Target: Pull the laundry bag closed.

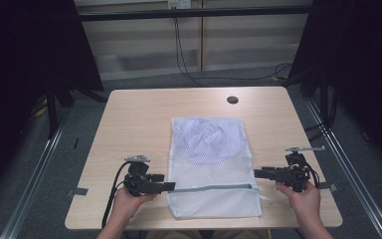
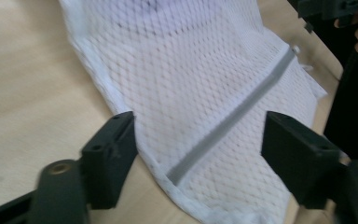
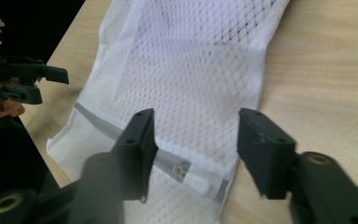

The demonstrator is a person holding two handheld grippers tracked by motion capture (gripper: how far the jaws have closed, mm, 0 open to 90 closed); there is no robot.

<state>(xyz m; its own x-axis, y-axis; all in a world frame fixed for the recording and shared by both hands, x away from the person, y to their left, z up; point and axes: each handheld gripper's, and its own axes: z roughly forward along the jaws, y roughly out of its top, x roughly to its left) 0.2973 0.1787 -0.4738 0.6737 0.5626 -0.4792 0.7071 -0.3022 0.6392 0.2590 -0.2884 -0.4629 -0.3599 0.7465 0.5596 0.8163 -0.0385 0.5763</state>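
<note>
Jaws of both the left gripper [image 1: 170,186] and right gripper [image 1: 258,173] stand open and empty at either end of the zipper [image 1: 214,187], which runs crosswise between them on the mesh bag [image 1: 211,164] lying flat on the tabletop [image 1: 134,124], its pull [image 3: 200,182] nearer the right.

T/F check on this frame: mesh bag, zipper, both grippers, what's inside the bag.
1. The mesh bag lies flat on the table. True.
2. The left gripper is clamped on the zipper. False: its jaws stand apart over the zipper's end, not pressing on it.
3. The right gripper is open above the zipper pull. True.
4. The bag is empty. False: crumpled white cloth shows through its far half.
5. The zipper runs along the bag's far edge. False: it crosses the near part.
</note>
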